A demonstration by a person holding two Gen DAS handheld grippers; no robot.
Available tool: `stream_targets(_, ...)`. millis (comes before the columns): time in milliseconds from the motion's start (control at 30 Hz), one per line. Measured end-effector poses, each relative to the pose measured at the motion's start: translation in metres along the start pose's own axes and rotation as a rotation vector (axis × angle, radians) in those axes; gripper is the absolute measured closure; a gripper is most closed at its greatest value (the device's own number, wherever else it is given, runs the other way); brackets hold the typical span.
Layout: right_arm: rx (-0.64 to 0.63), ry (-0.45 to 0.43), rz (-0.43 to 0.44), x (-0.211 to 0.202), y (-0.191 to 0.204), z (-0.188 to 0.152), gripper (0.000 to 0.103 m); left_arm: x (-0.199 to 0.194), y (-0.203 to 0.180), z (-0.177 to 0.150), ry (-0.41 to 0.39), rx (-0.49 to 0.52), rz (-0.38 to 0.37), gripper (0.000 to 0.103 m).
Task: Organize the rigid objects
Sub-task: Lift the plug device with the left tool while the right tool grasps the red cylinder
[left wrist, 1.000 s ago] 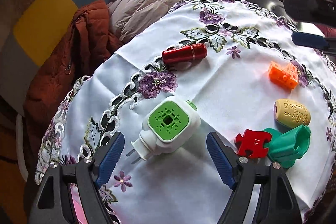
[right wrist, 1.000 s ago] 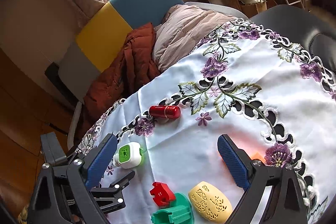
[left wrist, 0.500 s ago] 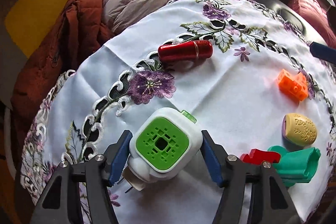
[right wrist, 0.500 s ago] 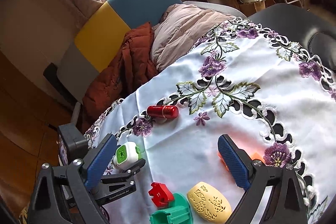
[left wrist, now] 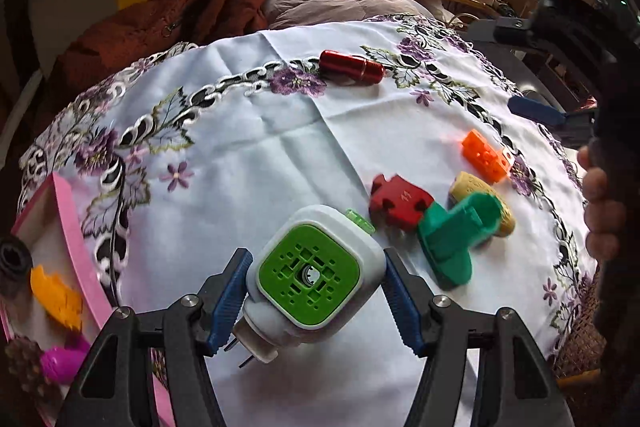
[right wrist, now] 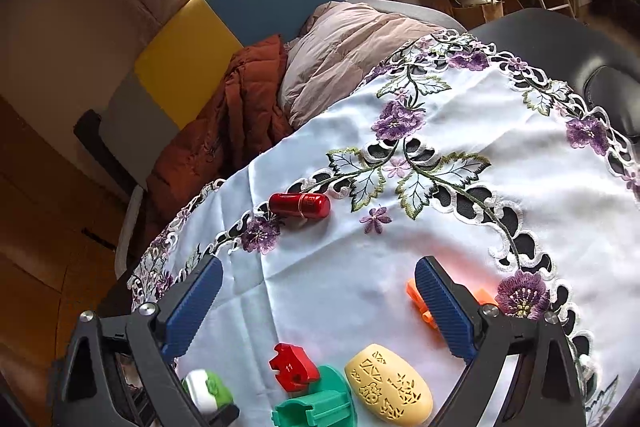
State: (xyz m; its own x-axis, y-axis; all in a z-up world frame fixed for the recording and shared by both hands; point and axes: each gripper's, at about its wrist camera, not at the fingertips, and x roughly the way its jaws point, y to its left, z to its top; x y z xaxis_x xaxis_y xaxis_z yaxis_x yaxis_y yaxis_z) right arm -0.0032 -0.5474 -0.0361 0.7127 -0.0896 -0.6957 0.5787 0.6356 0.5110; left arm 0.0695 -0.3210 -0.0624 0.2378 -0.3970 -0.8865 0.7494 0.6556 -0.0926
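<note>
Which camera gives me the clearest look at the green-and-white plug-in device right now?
The left wrist view. There the plug-in device fills the centre, clamped between the left hand-held gripper's blue pads, with its green grille and prongs visible. The right wrist view catches only a small blurred part of it at the bottom edge.

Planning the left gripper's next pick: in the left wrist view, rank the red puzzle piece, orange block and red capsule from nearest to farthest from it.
From the left gripper:
1. Red puzzle piece, just beyond, to the right.
2. Orange block, farther right.
3. Red capsule, at the far edge.
</note>
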Motion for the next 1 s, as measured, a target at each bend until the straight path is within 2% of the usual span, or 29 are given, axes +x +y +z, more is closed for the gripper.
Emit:
stream_targets(267, -0.006, 0.006, -0.032, 0.001, -0.002, -0.003, 0.005, -0.026, -0.016, -0.060, 0.002, -0.006, 0.044, 0.037)
stream_targets(433, 0.000, 0.012, -0.043, 0.002, -0.004, -0.005, 0.005, -0.022, -0.022, -0.081, -0.010, -0.026, 0.066, 0.037)
stream_targets(567, -0.010, 0.020, -0.058, 0.004, -0.003, -0.007, 0.005, -0.022, -0.026, -0.084, -0.064, -0.014, 0.090, 0.037)
stream_targets(800, -0.053, 0.056, -0.051, 0.012, 0.005, -0.011, 0.005, -0.019, -0.022, -0.086, -0.085, -0.036, 0.067, 0.037)
stream_targets(1000, -0.038, 0.135, -0.015, 0.030, 0.009, -0.010, 0.005, -0.020, -0.018, -0.088, -0.097, -0.051, 0.041, 0.037)
